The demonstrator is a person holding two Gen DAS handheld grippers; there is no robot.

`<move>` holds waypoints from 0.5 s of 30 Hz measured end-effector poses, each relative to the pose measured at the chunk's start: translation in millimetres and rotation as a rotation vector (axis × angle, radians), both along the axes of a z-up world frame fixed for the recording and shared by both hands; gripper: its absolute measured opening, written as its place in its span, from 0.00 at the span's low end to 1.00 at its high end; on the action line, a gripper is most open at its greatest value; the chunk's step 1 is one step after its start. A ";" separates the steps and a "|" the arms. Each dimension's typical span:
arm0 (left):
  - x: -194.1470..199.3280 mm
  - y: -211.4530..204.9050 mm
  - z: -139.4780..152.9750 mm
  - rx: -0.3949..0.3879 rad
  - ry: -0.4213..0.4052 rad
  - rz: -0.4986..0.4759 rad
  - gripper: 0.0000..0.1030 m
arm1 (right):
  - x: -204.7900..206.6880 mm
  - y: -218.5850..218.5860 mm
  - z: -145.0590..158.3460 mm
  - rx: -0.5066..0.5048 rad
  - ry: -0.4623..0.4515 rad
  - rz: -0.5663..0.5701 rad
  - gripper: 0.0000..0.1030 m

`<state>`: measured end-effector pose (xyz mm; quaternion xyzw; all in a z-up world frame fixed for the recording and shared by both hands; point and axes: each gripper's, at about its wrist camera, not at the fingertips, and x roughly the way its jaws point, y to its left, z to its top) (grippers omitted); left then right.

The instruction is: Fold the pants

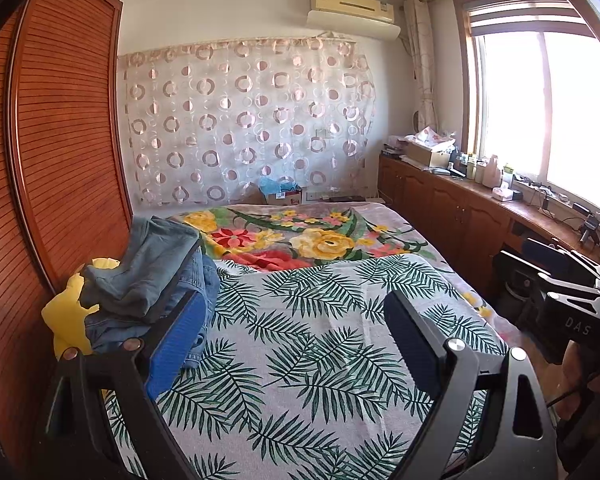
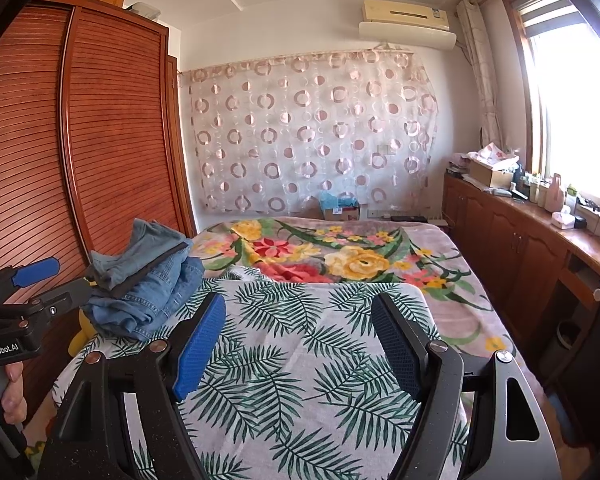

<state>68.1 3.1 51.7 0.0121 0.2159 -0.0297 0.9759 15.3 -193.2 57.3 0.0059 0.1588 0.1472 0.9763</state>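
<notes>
Several denim pants (image 1: 152,276) lie heaped at about ten o'clock on the bed (image 1: 300,340), at its left edge beside the wardrobe (image 1: 60,140), partly over a yellow cushion (image 1: 66,312); whether that heap is a stack of loosely folded pairs or a pile waiting to be folded, the pictures do not settle; the leaf-print cloth (image 2: 300,360) at six o'clock lies bare of any garment. What could go wrong, as I judge it: the heap sits close to the mattress edge, so a pull on one pair may drag the others off toward the wardrobe; thick layered denim may also make a jaw catch two pairs at once. Left gripper (image 1: 296,340): jaws spread wide, holding nothing, touching nothing; its left pad stands in front of the heap in the left wrist view. Right gripper (image 2: 300,340): jaws likewise wide apart, empty, above the leaf-print cloth, well clear of the pants.
</notes>
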 end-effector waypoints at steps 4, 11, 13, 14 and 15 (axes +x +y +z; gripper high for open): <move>-2.0 0.2 1.1 -0.002 -0.002 -0.002 0.88 | 0.7 0.0 -0.9 0.001 -0.001 0.000 0.75; -2.2 0.2 0.7 -0.002 -0.001 -0.002 0.88 | 0.1 0.2 -1.9 0.000 -0.001 0.000 0.75; -3.0 -0.5 1.6 -0.001 -0.002 -0.001 0.88 | 0.4 0.1 -2.0 0.001 0.000 -0.001 0.75; -3.1 -0.7 1.8 -0.002 -0.001 -0.001 0.88 | 0.8 0.2 -2.0 0.001 0.001 0.000 0.75; -3.6 -0.6 2.1 -0.003 -0.001 -0.001 0.88 | 0.4 -0.1 -2.3 0.001 0.000 0.000 0.75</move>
